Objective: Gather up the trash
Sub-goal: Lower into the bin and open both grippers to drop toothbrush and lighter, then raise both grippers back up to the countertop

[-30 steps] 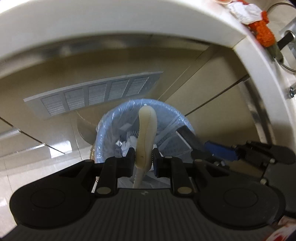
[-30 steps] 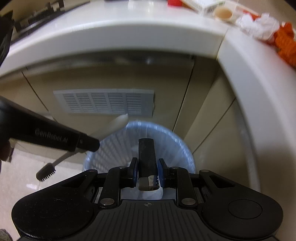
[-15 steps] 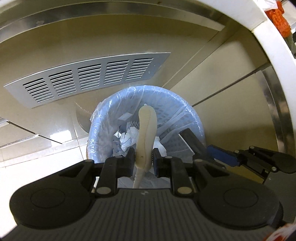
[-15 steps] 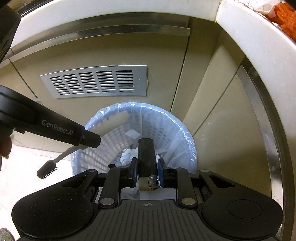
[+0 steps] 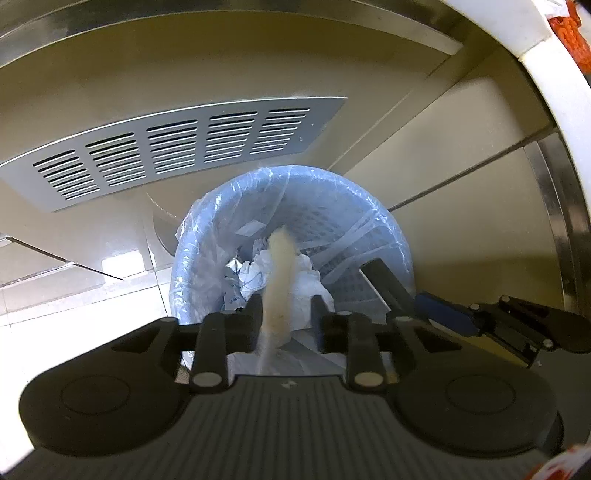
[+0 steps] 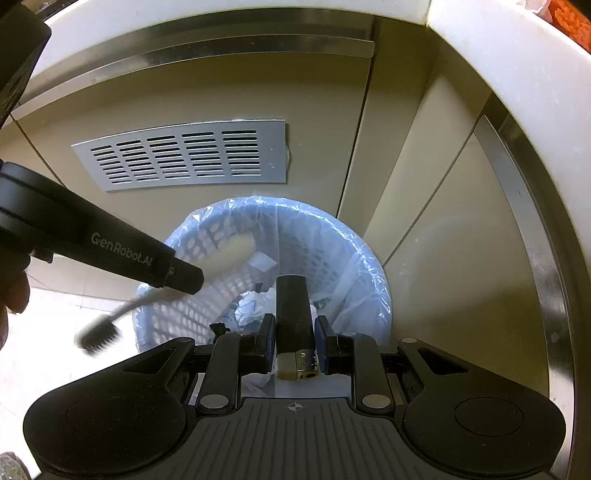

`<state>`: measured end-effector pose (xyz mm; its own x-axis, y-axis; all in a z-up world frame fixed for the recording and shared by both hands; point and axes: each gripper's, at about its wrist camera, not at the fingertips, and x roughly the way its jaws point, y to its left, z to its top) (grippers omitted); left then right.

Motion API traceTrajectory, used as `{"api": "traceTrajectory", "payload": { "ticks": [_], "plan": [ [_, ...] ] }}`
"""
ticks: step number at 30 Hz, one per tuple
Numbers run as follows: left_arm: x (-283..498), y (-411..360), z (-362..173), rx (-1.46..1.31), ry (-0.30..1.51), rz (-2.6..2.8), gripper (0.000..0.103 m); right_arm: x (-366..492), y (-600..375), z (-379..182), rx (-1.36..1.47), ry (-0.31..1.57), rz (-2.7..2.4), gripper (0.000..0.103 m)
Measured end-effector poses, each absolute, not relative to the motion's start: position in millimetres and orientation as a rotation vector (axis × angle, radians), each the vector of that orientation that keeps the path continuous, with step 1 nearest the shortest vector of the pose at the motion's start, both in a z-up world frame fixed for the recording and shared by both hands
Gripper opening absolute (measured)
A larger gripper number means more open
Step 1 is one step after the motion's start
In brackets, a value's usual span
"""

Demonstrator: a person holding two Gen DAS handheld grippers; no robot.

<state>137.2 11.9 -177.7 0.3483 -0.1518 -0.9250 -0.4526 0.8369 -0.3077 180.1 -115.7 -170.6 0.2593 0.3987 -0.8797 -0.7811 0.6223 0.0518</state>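
Note:
A blue-lined mesh trash bin [image 5: 369, 206] stands on the floor below both grippers, with crumpled white paper [image 5: 306, 273] inside. My left gripper [image 5: 287, 310] hangs over the bin and its jaws are opening. A cream-handled toothbrush [image 5: 279, 280] is between them, blurred, leaning on the left finger with a gap on its right. In the right wrist view the toothbrush [image 6: 232, 251] sticks out of the left gripper [image 6: 184, 277], its dark bristle head low and to the left. My right gripper [image 6: 293, 328] is shut on a black lighter [image 6: 291, 310] above the bin [image 6: 332, 236].
Beige cabinet doors with a metal vent grille [image 5: 177, 147] rise behind the bin. A white counter edge [image 5: 546, 74] curves overhead at the right, with something orange [image 5: 569, 22] on it. Pale floor tiles [image 5: 74, 288] lie left of the bin. A hand [image 6: 14, 295] holds the left gripper.
Both grippers have sunk closer to the bin. The left jaws have parted, and the toothbrush has gone blurred and tilted between them. The lighter stays clamped in the right gripper.

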Motion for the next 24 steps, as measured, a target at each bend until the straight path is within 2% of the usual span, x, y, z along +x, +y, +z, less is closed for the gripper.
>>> {"api": "traceTrajectory", "payload": {
  "ticks": [20, 21, 22, 24],
  "plan": [
    [115.8, 26.6, -170.2, -0.584, 1.181, 0.258, 0.027, 178.0, -114.7, -161.9, -0.389, 0.984, 0.875, 0.023],
    [114.7, 26.9, -169.0, -0.579, 1.178, 0.262, 0.027, 177.9, -113.7, -161.0, -0.388, 0.978, 0.874, 0.025],
    [113.6, 27.5, -168.0, -0.572, 1.175, 0.266, 0.027, 178.1, -112.6, -160.2, -0.385, 0.977, 0.871, 0.039],
    [111.1, 28.5, -166.7, -0.562, 1.172, 0.273, 0.027, 178.0, -113.0, -159.3, -0.363, 0.984, 0.877, 0.056]
  ]
}}
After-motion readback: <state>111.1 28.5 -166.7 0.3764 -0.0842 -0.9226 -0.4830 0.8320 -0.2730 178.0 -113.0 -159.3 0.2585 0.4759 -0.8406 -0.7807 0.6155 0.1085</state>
